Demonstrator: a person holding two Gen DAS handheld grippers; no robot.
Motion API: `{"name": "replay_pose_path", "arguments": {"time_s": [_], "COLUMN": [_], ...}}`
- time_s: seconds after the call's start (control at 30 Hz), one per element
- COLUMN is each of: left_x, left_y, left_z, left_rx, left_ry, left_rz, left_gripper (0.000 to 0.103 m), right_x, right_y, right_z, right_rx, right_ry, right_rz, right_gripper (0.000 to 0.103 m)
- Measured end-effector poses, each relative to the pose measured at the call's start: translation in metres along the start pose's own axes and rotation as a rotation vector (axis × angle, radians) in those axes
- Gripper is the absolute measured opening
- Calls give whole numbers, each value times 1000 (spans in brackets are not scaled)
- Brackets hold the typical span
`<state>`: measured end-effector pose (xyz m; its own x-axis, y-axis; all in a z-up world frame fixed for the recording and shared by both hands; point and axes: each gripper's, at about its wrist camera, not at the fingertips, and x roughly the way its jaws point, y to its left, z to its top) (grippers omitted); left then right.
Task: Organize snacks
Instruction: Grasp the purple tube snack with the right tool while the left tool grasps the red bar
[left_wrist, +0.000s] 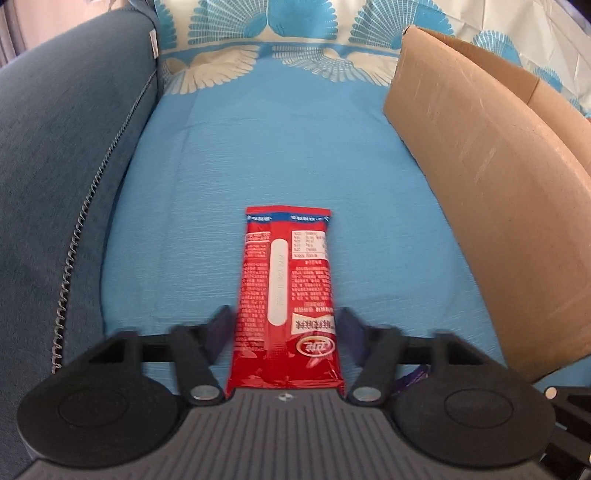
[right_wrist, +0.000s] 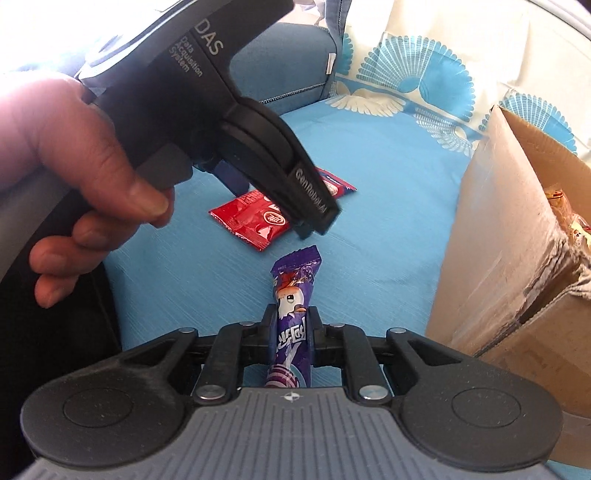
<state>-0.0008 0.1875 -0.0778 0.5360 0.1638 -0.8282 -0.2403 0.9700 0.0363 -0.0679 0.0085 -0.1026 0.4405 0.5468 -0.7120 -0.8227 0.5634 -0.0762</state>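
A red snack packet (left_wrist: 286, 299) lies flat on the blue sofa cover, back side up. My left gripper (left_wrist: 282, 325) is open, its fingers on either side of the packet's near half, just above it. From the right wrist view the red packet (right_wrist: 255, 218) lies under the left gripper's fingers (right_wrist: 310, 206). My right gripper (right_wrist: 292, 326) is shut on a purple snack stick (right_wrist: 293, 295) and holds it above the cover, pointing forward. A brown cardboard box (left_wrist: 491, 192) stands to the right; it also shows in the right wrist view (right_wrist: 498, 240), open, with snacks inside.
A dark blue sofa armrest (left_wrist: 66, 155) rises on the left. A patterned blue and white cushion (left_wrist: 280, 33) stands at the back. The blue seat cover (left_wrist: 280, 147) lies between armrest and box. The person's hand (right_wrist: 74, 166) holds the left gripper.
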Motion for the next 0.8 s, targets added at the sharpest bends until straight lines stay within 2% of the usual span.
{"name": "replay_pose_path", "arguments": {"time_s": [0.07,0.13,0.2,0.27,0.4,0.5,0.7,0.8], "left_x": [-3,-13,-25,-35,-40,-42,-28,-25], "left_y": [8,19,31,44,62,64,60,56], "left_z": [1,2,-1,-7,-21,-24,-18,-15], "left_rx": [-34,-91,-130,-186,-309,-327,-327,-307], "left_ry": [10,7,5,30,93,101,150,148], "left_rz": [-25,-58,-56,-55,-114,-141,-116,-119], "left_gripper": [49,49,49,49,49,50,53,60], "right_x": [1,1,-1,1,5,7,8,6], "right_y": [-1,-3,-4,-7,-10,-13,-12,-12], "right_z": [1,2,1,2,2,2,0,-2], "right_rx": [6,26,47,56,59,82,95,99], "right_ry": [2,4,4,1,-13,-19,-3,-5], "right_rz": [-5,-7,-5,2,12,16,27,27], "right_gripper": [16,16,16,16,16,16,18,18]}}
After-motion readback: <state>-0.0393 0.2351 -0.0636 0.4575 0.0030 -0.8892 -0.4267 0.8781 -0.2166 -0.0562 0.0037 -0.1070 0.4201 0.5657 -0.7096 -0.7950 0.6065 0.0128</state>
